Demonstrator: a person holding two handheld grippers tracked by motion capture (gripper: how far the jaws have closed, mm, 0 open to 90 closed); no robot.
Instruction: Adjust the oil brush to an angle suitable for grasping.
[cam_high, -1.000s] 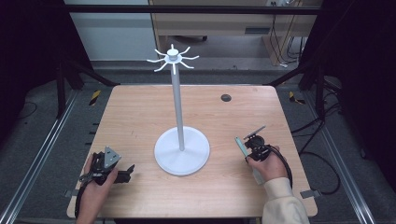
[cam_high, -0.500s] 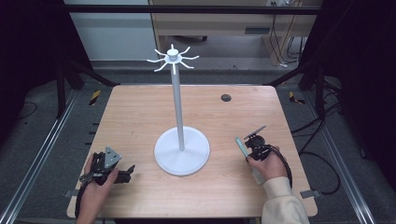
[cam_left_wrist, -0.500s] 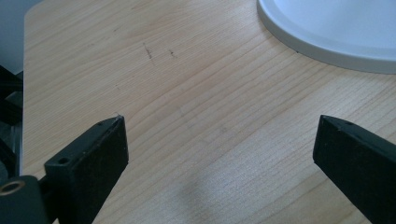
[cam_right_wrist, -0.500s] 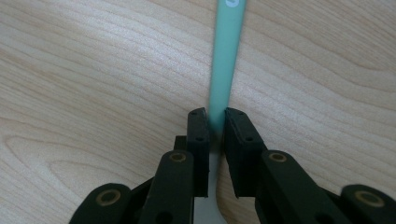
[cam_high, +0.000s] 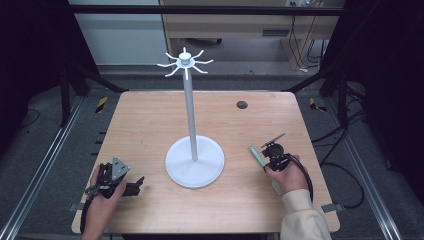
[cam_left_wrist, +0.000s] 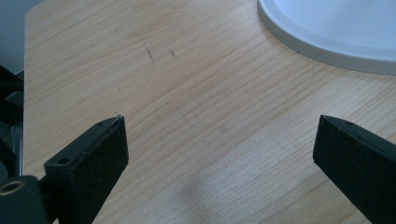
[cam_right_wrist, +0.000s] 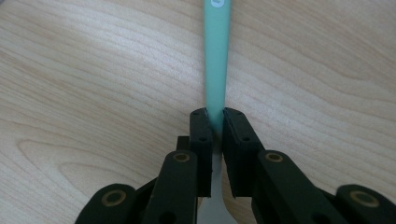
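Pinching the slim mint-green plastic handle (cam_right_wrist: 216, 60) between jaws that have just been closing, the right claw (cam_right_wrist: 214, 122) holds it low over the wooden desk (cam_high: 150, 130); the left claw (cam_left_wrist: 219, 140) gapes empty beside the white round-based stand (cam_high: 194, 161).

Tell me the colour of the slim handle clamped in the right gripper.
Mint green handle, clearest in the right gripper view.

Slim mint-green handle (cam_right_wrist: 216, 56), metal end below, flat on wood, pinched near its middle

handle (cam_right_wrist: 216, 56): mint green | stand (cam_high: 194, 161): white | table (cam_high: 150, 125): light woodgrain
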